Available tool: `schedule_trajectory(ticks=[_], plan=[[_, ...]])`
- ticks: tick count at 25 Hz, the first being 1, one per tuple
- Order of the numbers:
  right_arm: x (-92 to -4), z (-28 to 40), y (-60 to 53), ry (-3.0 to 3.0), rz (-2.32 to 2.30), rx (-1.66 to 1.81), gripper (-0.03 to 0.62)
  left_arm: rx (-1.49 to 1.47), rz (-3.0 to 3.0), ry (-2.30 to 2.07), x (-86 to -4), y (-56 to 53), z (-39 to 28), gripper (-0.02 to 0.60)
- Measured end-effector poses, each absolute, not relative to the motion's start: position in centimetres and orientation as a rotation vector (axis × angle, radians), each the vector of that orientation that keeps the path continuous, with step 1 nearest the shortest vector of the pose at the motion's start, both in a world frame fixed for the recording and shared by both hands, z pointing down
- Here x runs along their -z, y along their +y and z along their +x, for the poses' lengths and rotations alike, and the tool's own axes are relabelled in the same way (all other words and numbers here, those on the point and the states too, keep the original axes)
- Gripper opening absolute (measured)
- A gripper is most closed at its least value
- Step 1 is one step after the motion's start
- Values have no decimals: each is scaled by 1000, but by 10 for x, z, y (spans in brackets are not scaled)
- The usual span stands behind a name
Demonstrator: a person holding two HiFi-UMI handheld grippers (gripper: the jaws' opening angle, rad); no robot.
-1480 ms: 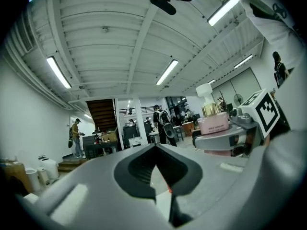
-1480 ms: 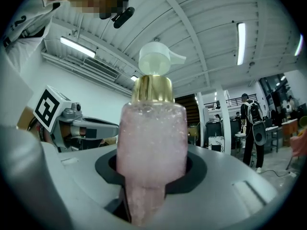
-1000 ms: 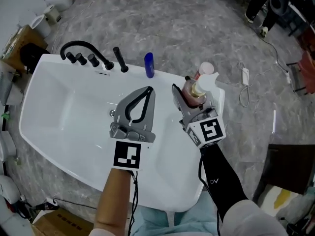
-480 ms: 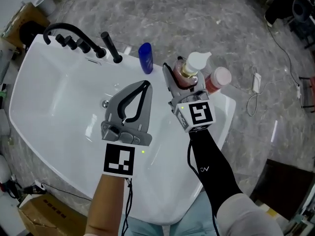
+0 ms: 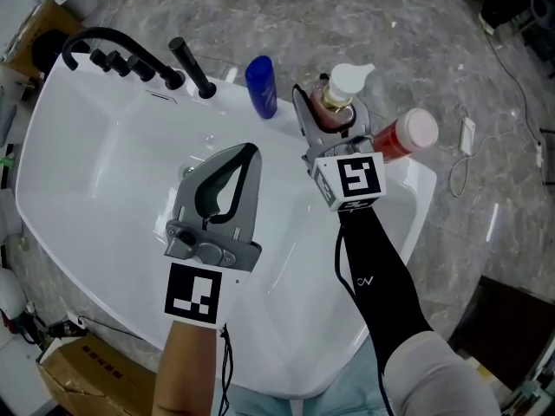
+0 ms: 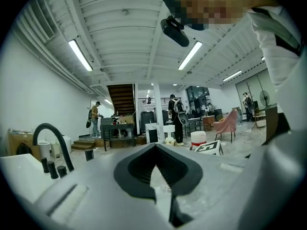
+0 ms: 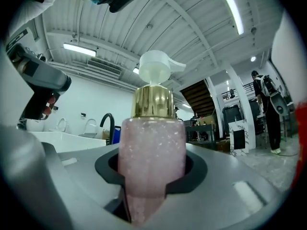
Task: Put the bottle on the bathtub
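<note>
Right gripper, on an outstretched black-sleeved arm, clamps a pink pump bottle above the bathtub far rim. Left gripper, jaws together and empty, hovers over its middle.

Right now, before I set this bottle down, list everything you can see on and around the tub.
bathtub: 1, white, fills the middle of the head view
faucet: 1, black, far-left rim, small knobs beside it
hand shower: 1, black, upright on the rim right of the knobs
blue bottle: 1, blue, standing on the far rim
red bottle: 1, red with a pale cap, at the right rim
pump bottle: 1, pink, gold collar, white pump, in the right gripper near the far rim
power strip: 1, white, grey floor at right
cardboard box: 1, brown, floor at lower left
left gripper: 1, grey, jaws together, empty, over the basin
right gripper: 1, grey, closed on the pump bottle
</note>
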State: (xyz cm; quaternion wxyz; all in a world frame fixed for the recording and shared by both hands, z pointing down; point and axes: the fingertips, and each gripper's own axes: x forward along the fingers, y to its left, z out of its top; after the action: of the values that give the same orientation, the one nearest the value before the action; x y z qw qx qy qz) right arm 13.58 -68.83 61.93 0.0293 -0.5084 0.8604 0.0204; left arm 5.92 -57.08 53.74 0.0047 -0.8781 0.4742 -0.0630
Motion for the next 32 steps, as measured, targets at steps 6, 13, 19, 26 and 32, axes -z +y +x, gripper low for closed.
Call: schedule_trajectory(ticks=[6,13,19,26,32], plan=[[-621,132,-696,2658,-1580,-82,207,139,-2761,1469,-537,-574,53,0],[-623,129,-695,2675,-1572,-45,271,156,-2772,1440,-538,-571,45,2],[-627,137,-667,2692,-1608,29,337,161,-2766,1435,-529,-559,40,15],[-620,148,-608,2694,-1715,118,334,198,-2780,1401,-508,-526,23,15],[-571,129,-534,2715,-1759,105,291,213,-2760,1333,-471,-492,-2,15]])
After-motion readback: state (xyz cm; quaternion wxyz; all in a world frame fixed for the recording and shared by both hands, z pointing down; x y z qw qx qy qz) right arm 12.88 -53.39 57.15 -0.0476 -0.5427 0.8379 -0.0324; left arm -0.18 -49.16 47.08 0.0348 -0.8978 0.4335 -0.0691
